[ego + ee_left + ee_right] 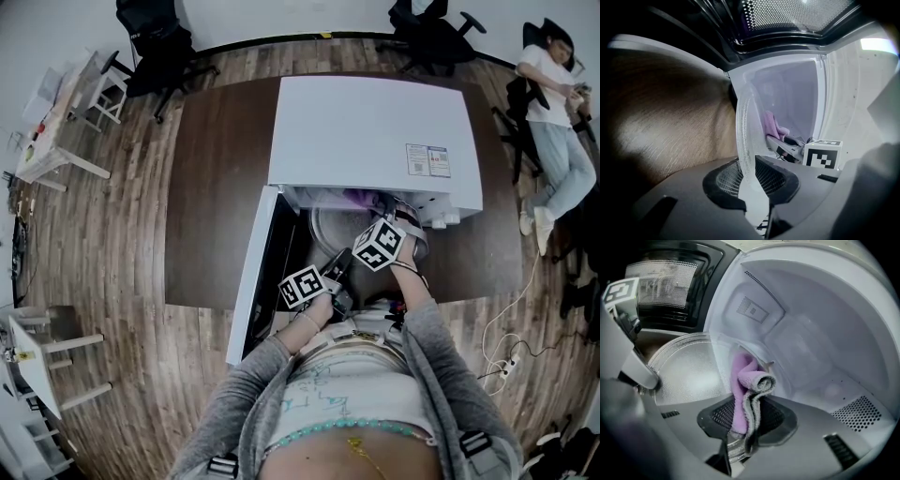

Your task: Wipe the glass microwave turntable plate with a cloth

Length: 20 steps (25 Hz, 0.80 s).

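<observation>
Wood-plank floor all round; office chairs (155, 42) beyond the desk's far edge, white side tables (52, 155) off its left edge, a person (553, 103) reclining past its far right corner, a power strip (502, 367) on the floor off the near right corner. None of it in the way.

Dark desk (216, 187), bare on its left half. White microwave (370, 131) filling the right half, mouth toward the near edge. Microwave door (251, 281) swung open to the left, overhanging the near edge and crowding the left arm.

Glass turntable plate (686, 373) at the cavity mouth, near the desk's near edge, lifted and tipped up rather than seated flat; edge-on in the left gripper view.

Left tongs (752, 180) clenched on the plate's rim, steadying it. Right tongs (747, 420) clenched on a folded pink-and-grey cloth (745, 394), reaching into the cavity beside the plate's right edge.

Progress, as a judgement: wiping under way, cloth at or just off the glass, contact not certain from these angles. No telling how much is already clean, with pebbled glass and no visible soil. Probably left: the rest of the face, the underside, reseating in the cavity.

Hazards: tight cavity walls, door at the left, both tongs close together, slippery glass held by one rim pinch.
</observation>
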Motion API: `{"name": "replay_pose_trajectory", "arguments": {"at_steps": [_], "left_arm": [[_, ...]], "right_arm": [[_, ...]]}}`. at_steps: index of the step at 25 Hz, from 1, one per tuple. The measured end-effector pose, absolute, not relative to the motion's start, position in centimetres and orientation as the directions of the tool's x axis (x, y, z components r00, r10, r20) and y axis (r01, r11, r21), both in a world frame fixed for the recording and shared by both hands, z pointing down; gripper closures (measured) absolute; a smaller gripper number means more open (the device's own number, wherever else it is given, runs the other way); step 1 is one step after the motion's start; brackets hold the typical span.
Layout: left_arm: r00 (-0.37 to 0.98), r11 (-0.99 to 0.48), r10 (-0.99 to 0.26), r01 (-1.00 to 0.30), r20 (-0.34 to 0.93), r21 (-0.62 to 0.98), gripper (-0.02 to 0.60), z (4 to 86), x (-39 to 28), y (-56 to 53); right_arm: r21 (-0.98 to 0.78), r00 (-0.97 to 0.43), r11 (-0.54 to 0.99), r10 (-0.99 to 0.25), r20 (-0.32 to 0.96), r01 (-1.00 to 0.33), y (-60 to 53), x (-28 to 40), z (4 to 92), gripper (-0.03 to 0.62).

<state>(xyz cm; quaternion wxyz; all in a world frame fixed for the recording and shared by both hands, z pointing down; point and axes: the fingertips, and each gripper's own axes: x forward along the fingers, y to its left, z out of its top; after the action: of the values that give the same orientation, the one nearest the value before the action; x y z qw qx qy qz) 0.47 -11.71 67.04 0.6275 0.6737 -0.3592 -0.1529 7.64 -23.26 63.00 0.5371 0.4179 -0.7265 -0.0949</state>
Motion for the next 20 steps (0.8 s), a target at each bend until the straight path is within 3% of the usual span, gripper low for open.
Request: {"name": "replay_pose_trajectory", "arguments": {"at_steps": [20], "left_arm": [[0.683, 0.061, -0.684, -0.297, 0.257, 0.953, 0.514, 67.0, 0.2, -11.7]], "right_arm": [[0.593, -0.030, 0.616, -0.707, 0.707, -0.518, -21.4, 9.5, 63.1, 0.471]]}}
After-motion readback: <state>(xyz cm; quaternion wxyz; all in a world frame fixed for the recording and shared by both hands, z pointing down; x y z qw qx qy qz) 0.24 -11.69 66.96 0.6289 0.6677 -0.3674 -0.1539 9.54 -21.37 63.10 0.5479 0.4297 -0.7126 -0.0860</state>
